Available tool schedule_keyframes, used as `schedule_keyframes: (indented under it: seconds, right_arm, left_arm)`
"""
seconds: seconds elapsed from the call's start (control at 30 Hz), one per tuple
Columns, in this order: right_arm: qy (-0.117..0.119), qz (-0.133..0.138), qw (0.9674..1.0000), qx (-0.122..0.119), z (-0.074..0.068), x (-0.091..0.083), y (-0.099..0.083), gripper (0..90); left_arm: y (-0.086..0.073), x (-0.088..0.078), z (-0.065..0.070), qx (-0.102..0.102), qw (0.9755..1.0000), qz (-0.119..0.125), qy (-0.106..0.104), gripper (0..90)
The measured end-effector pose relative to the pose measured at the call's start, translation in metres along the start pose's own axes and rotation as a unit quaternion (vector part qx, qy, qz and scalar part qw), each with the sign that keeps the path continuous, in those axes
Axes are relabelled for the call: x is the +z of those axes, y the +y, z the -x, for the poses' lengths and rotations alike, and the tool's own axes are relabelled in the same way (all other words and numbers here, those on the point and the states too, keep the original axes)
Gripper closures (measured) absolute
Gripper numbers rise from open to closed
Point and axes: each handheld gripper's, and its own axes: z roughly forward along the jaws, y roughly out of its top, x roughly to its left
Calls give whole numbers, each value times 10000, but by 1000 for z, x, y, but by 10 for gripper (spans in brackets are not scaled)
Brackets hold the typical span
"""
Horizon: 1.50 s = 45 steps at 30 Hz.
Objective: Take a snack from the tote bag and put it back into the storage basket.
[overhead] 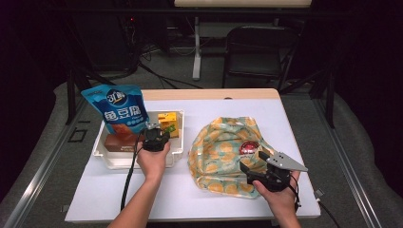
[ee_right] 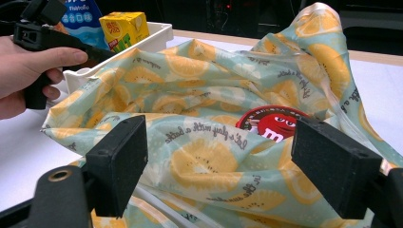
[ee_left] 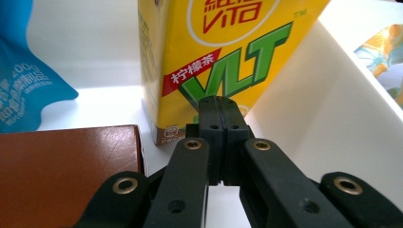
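Note:
My left gripper [overhead: 153, 128] reaches into a white tray [overhead: 138, 164]. In the left gripper view my left gripper [ee_left: 219, 102] is shut, jaws pressed together with nothing between them, tips just short of an upright yellow lemon tea carton [ee_left: 214, 52] [overhead: 170, 122]. My right gripper [overhead: 253, 160] is at the near right edge of an orange-print fabric bag [overhead: 218, 147]. Its jaws [ee_right: 225, 161] stand wide open over the cloth [ee_right: 204, 90], pads clear of it. A round red candy pack [ee_right: 273, 124] [overhead: 248, 147] peeks out of the bag's mouth.
The tray also holds a blue snack pouch [overhead: 119, 107] [ee_left: 23, 85] leaning at its far left and a flat brown box [overhead: 116, 141] [ee_left: 66, 166]. The tray's white wall [ee_left: 332, 109] rises just right of the carton. A black chair [overhead: 256, 47] stands beyond the table.

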Motion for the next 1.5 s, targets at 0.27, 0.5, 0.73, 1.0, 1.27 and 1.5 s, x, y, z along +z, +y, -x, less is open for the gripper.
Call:
schedule_keyframes:
  seconds: [0.27, 0.5, 0.73, 1.0, 1.27, 1.5]
  right_arm:
    - [-44, 65, 10000, 46, 4, -1, 2, 196]
    - [-112, 104, 9998, 99, 8, -1, 4, 203]
    - [-153, 101, 9998, 87, 9, 2, 5, 217]
    - [-357, 145, 9992, 37, 15, 4, 7, 293]
    - [-381, 186, 9991, 77, 19, 10, 12, 643]
    - [-726, -89, 9973, -35, 20, 24, 8, 900]
  left_arm:
    - [-3, -22, 7, 313, 9989, 250, -232, 787]
    - [-15, -41, 2, 247, 9963, 530, -636, 627]
    - [-24, -56, -7, 239, 9912, 694, -1102, 555]
    - [-31, -72, -19, 257, 9903, 623, -1219, 433]
    - [-30, -95, -18, 395, 9850, 731, -1510, 291]
    - [-38, -109, -10, 500, 9813, 851, -1652, 293]
